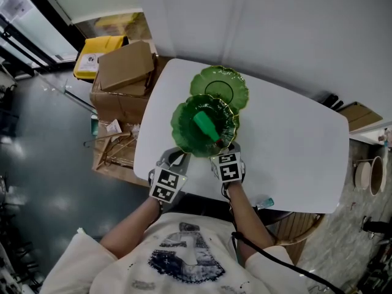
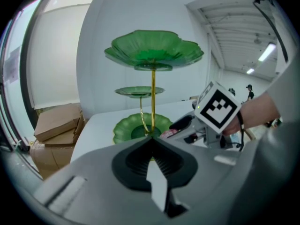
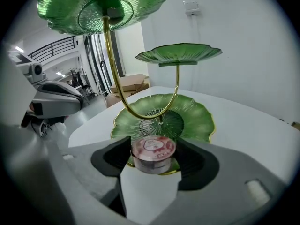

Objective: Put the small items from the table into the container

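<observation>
Grippers sit side by side at the near edge of the white rounded table [image 1: 294,146], both facing a three-tier stand of green leaf-shaped glass plates on a curved gold wire stem [image 3: 112,64]. The right gripper [image 1: 226,163] has its jaws clenched on a small round cup with a pink-and-red foil lid [image 3: 153,150], one pad against each side of the cup. The cup sits at the near rim of the stand's bottom plate [image 3: 197,116]; I cannot tell whether its base touches the glass. The middle plate [image 3: 180,53] stands farther back, and the top plate [image 3: 61,8] spreads out above the gripper. From the head view a bright green oblong item [image 1: 208,127] lies on that top plate.

The left gripper [image 2: 151,139] is just to the left of the right one, its jaws pressed together with nothing between them, pointing at the foot of the stand. Brown cardboard boxes [image 1: 125,66] and a yellow box [image 1: 98,54] lie on the floor beyond the table's far left corner.
</observation>
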`<state>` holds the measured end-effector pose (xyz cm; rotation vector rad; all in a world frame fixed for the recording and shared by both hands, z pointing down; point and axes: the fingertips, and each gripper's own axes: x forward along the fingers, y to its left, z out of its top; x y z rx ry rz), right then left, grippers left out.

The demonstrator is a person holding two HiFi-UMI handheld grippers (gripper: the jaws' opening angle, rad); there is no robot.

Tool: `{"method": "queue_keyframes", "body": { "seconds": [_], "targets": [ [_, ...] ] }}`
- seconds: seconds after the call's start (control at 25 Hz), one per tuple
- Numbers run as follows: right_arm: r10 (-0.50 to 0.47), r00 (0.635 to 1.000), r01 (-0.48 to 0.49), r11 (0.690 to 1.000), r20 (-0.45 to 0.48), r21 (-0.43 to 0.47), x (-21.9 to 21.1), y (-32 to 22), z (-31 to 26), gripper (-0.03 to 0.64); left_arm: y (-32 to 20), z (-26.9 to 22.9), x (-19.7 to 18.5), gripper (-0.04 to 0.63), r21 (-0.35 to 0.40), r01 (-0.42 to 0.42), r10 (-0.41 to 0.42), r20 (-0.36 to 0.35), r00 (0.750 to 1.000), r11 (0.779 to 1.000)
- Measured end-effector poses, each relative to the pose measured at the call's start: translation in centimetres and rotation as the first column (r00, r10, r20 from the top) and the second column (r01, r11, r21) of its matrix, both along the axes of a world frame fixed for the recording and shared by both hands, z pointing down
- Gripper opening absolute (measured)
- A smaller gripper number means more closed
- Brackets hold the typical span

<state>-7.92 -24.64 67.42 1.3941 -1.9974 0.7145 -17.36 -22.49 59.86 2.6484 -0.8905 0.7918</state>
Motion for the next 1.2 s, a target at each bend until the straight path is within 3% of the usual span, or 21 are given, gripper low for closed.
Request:
{"method": "queue_keyframes", "body": {
  "seconds": [1.2],
  "targets": [
    [0.036, 0.999, -0.036, 0.999, 0.007, 0.030, 0.8, 2.3, -1.7, 0.299, 1.3, -1.0, 0.3, -0.012, 0.018, -0.014, 0.014, -0.016, 1.000, 1.000]
  ]
}}
